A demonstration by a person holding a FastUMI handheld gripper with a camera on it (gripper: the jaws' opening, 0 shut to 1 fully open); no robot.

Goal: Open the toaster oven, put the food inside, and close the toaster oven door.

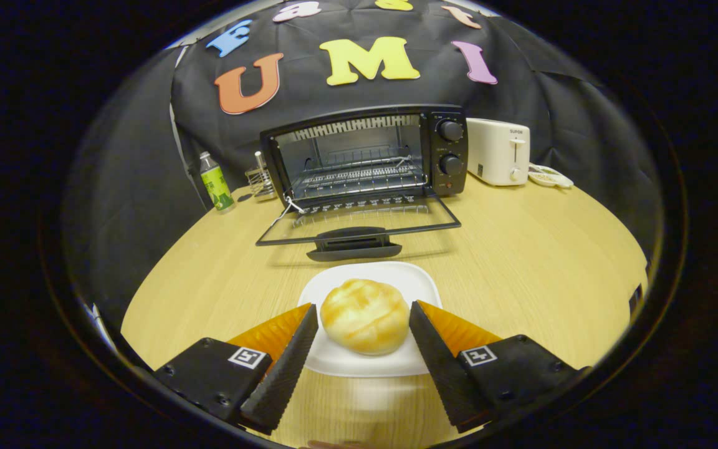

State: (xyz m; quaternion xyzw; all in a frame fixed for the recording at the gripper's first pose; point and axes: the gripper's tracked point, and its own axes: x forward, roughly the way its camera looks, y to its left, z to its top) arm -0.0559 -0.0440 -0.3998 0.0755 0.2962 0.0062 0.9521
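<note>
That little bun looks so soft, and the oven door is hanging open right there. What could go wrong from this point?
1. The gripper is open with the bun between its fingers; closing hard could squash it, or nudge the white plate along the table.
2. The oven door lies flat just beyond the plate, so a low carry might bump its handle.
3. The bun could slip off the wire rack if dropped near the edge.
</note>
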